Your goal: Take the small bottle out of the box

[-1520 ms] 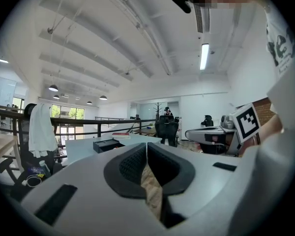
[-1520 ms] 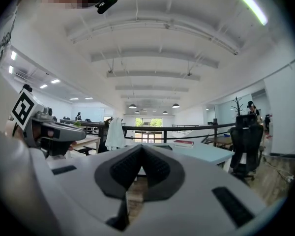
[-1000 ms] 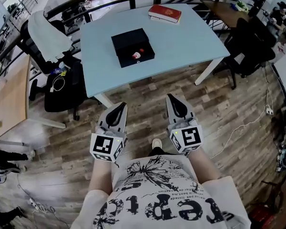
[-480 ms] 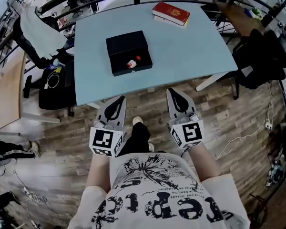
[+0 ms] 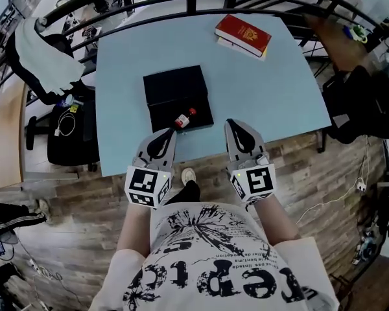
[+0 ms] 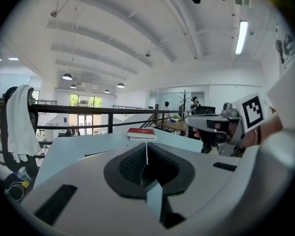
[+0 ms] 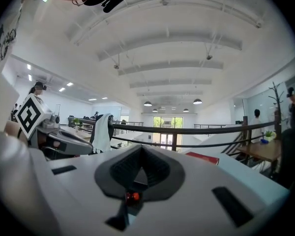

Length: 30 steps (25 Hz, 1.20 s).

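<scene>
**Bottle position and claw status**

Small bottle (image 5: pixel 183 119): lies on its side inside the black box (image 5: pixel 176 89), in the box's near-right part. Its red cap points toward the box's far right.

Box: sits on the light blue surface (image 5: pixel 272 89), toward the surface's near-left area as the head view shows it.

Left claw (image 5: pixel 168 135): jaws closed together, nothing between them. In the left gripper view the two dark pads meet along a thin line (image 6: pixel 146 151). In the head view the tip shows at the box's near edge, just short of the bottle. Contact with the box cannot be determined.

Right claw (image 5: pixel 234 127): jaws narrow, pads meeting at the tip, nothing held, as the right gripper view shows (image 7: pixel 140 150). The tip shows to the right of the box, over the near edge of the surface and clear of the box.

Both claws lie side by side, each with its marker cube toward the person.

Red book (image 5: pixel 243 34): rests on the surface beyond the box, to the far right and well apart from it.

White cloth (image 5: pixel 42 60): hangs over a chair to the left of the box, off the surface.

Black railing (image 7: pixel 187 130): runs beyond the far side of the box, past the surface.

Wooden floor (image 5: pixel 311 167): visible on the near side of the box, below the surface's edge.
</scene>
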Motion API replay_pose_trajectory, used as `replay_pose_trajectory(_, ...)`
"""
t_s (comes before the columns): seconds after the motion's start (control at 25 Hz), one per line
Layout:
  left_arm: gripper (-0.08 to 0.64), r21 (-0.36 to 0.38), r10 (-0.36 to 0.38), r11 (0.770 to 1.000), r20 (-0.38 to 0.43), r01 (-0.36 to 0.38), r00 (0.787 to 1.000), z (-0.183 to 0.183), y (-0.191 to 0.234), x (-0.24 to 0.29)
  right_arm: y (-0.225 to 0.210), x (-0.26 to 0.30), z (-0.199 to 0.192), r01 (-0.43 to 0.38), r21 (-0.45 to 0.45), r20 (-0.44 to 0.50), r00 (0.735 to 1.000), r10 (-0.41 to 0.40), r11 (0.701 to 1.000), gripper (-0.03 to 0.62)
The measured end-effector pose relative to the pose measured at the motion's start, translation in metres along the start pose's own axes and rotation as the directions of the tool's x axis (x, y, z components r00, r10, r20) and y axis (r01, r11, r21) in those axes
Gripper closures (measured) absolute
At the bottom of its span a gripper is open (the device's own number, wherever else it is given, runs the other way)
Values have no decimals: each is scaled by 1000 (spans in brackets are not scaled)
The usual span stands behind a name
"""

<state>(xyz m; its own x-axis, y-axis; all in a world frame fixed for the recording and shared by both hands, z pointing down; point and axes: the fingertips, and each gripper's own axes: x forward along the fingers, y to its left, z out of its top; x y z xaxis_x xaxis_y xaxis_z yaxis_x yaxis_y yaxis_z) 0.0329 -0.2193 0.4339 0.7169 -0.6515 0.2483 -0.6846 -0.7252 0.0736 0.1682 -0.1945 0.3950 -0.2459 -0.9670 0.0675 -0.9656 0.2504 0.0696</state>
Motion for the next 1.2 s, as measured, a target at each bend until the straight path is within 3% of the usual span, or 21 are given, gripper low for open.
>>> replay_pose_trajectory(0.28,535,-1,-14,1000,-119,14,993,-18,48,75,-30,81,-6,-16,20,-11,1000,16,1000,583)
replay_pose_trajectory(0.44,526,-32,-53,998,-271,46,961,-55,58,104,-36,108,-15,-63,17,-36,997,64,998,583)
replay_pose_trajectory(0.64,444,-16,-83,996,-459,86,885,-102,59,133,-52,132,-27,-127,25,-67,990,128,992,583)
replay_pose_trajectory(0.84,383,-29,-97,995,-604,100,791,-142,53,150,-62,145,-35,-212,23,-97,972,213,977,583)
replay_pose_trajectory(1.0,327,-33,-91,995,-688,94,720,-166,52,160,-69,152,-40,-264,28,-116,957,265,964,583)
replay_pose_trajectory(1.2,310,-22,-75,996,-764,91,641,-185,53,172,-79,156,-48,-292,40,-131,947,295,956,583)
